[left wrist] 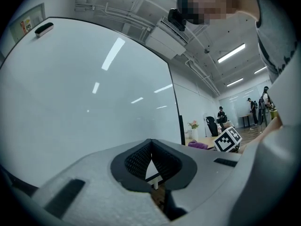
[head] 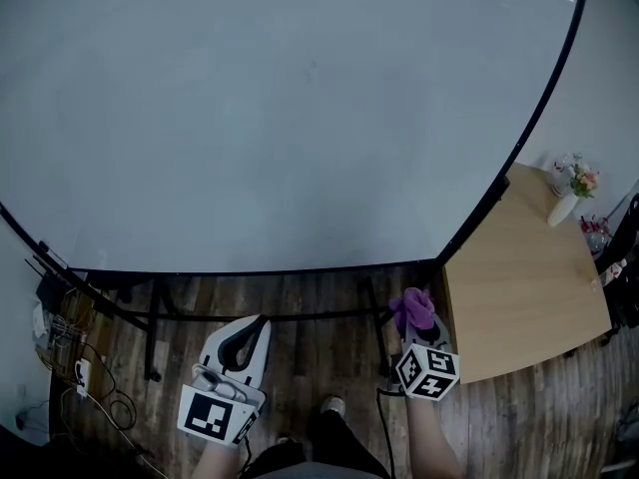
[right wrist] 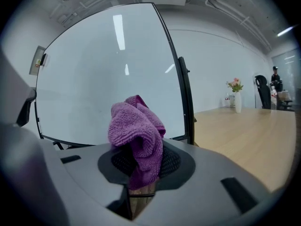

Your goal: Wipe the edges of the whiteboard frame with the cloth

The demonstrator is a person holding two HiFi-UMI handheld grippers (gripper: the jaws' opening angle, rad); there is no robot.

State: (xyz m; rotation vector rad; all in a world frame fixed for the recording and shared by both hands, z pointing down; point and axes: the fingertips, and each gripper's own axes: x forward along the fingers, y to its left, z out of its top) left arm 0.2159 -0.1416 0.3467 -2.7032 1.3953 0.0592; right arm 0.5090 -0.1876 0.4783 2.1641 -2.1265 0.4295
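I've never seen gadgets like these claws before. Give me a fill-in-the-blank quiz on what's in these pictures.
1. The right claw is shut on a ____ cloth.
2. The left claw is shut and holds ____.
3. The vase of flowers stands on a wooden ____.
4. The whiteboard has a frame coloured ____.

Missing words: purple; nothing; table; black.
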